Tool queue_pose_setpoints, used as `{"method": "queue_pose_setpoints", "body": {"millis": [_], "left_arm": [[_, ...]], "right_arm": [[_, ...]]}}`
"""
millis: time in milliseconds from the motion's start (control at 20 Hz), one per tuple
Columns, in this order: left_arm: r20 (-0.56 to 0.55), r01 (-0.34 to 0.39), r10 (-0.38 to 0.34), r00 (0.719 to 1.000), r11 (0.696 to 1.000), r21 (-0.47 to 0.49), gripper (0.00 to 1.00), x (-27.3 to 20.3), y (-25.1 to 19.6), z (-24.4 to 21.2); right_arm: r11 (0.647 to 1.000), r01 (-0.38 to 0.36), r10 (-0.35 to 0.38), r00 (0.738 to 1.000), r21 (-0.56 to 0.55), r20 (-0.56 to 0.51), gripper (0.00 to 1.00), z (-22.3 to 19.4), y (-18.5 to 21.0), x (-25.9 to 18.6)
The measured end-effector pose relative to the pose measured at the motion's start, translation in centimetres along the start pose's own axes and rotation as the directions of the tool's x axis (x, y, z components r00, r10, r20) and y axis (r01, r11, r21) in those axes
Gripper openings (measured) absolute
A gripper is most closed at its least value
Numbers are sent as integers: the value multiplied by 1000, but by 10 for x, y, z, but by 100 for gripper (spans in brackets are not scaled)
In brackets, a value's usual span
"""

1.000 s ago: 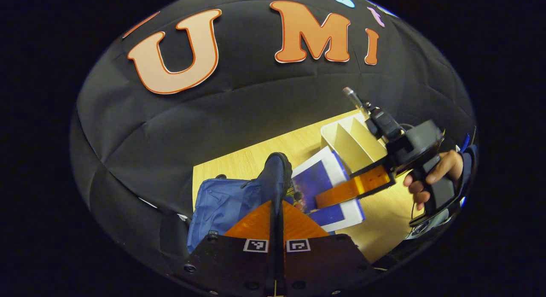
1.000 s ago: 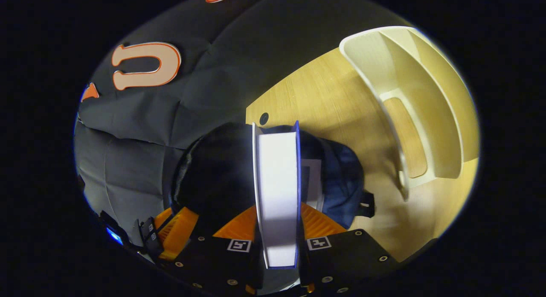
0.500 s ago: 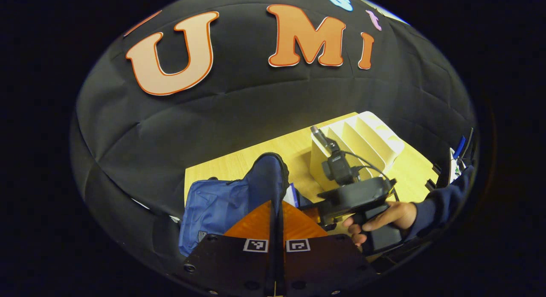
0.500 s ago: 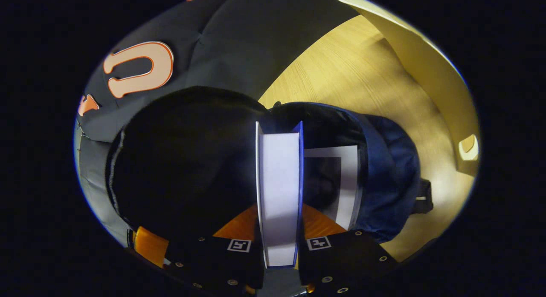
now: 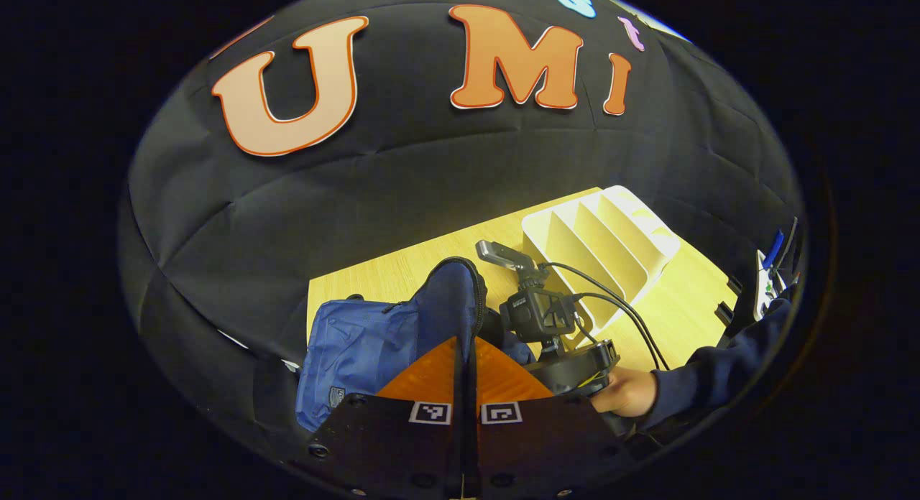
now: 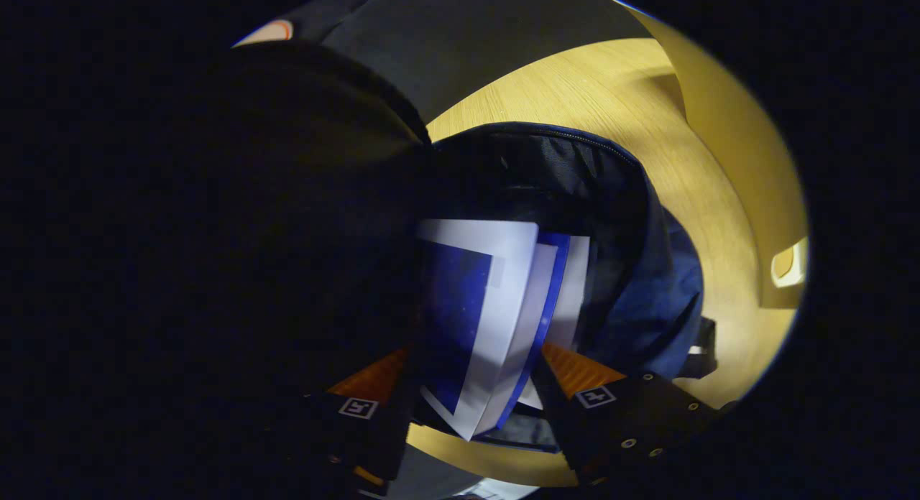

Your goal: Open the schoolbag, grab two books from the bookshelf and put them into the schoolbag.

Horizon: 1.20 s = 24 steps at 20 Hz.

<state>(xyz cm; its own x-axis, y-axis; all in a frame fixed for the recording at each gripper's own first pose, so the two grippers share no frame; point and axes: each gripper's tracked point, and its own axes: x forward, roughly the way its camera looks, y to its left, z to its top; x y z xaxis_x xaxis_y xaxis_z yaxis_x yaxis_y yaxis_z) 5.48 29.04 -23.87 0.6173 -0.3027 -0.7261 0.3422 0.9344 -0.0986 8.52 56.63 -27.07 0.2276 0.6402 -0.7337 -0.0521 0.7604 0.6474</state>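
Left gripper (image 5: 466, 356), at lower centre of the left gripper view, is kept pinched on the schoolbag (image 5: 359, 342) flap so the mouth gapes, while the right gripper (image 6: 474, 385), jaws spread, has the book (image 6: 489, 313) leaning loose inside it.

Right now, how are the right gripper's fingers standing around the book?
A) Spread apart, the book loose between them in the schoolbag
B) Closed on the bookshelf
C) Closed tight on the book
A: the right gripper is open, and the book leans free inside the schoolbag.
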Motion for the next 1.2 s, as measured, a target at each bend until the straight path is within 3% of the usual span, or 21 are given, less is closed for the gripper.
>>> {"method": "queue_pose_setpoints", "body": {"millis": [50, 350, 600, 800, 1000, 1150, 1200], "left_arm": [[-1, -2, 2, 1000, 1000, -4, 1, 1, 0, -1], [-10, -14, 14, 1000, 1000, -7, 2, 5, -2, -2], [-19, -23, 22, 1000, 1000, -6, 4, 7, -14, -5], [18, -8, 7, 1000, 1000, 11, 13, 5, -35, 8], [74, 4, -7, 997, 999, 42, 18, 5, -68, 31], [104, 20, -25, 994, 999, 45, 34, 4, -100, 45], [118, 23, -28, 993, 999, 44, 45, 2, -111, 51]], "right_arm": [[999, 39, -39, 999, -29, -1, 100, 2, -5, -4], [965, 154, -118, 977, -212, 175, 97, 45, -17, -69], [938, 254, -169, 929, -236, 330, 97, 74, -56, -147], [915, 356, -230, 847, -191, 480, 98, 100, -99, -222], [893, 432, -274, 744, -125, 609, 97, 133, -129, -302], [867, 488, -280, 639, -97, 716, 97, 154, -149, -352], [856, 508, -277, 610, -98, 743, 97, 157, -152, -362]]}}
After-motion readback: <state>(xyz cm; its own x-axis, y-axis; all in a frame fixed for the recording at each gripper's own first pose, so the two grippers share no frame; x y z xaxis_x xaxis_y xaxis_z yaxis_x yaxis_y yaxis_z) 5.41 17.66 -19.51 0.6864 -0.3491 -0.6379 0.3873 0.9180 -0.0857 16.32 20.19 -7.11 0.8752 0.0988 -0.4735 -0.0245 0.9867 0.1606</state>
